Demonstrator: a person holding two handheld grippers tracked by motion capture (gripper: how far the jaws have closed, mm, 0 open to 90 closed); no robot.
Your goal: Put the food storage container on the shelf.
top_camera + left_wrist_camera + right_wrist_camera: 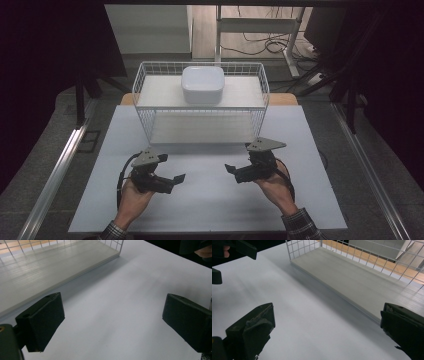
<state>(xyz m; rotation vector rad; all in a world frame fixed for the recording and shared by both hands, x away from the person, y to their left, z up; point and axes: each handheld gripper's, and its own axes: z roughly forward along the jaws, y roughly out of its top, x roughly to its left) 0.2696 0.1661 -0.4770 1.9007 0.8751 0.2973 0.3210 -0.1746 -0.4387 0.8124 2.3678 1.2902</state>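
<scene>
Your left tool (170,181) and right tool (235,170) both hover over the bare white tabletop (210,200), jaws spread wide and empty, tips turned toward each other. Beyond them stands a wire rack (145,120) at the far edge. A white box (202,84) sits on its upper shelf, well apart from both tools.

We see the wire rack (200,102) at the counter's (210,200) far edge, centred; a lidded box (202,84) sits on its upper shelf; both grippers lie toward the near edge, left gripper (172,181) left, right gripper (234,171) right.
</scene>
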